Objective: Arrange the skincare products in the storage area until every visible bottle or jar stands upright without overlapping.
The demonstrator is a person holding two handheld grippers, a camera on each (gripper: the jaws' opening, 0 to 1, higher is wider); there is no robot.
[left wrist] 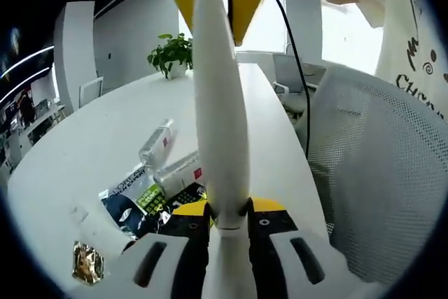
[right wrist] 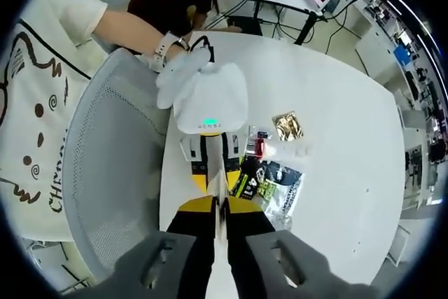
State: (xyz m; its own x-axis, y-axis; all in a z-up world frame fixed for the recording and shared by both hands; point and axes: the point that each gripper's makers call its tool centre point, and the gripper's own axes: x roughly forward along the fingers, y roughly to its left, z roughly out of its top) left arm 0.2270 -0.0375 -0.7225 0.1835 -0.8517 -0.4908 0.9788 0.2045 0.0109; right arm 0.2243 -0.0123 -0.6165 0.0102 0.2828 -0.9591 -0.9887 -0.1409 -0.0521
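Your white tube (left wrist: pixel 220 96) crosses a white counter (left wrist: pixel 91 145). Beside the tube lie silver tubes (left wrist: pixel 157 141) with red labels, a dark sachet (left wrist: pixel 129 201) printed green and white, and a gold foil packet (left wrist: pixel 87 262).

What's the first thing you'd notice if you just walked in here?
The long white tube, clamped at both ends: the left gripper grips one end, the right gripper the other. Next, the skincare packets lying flat on the white table, beside a gold sachet.
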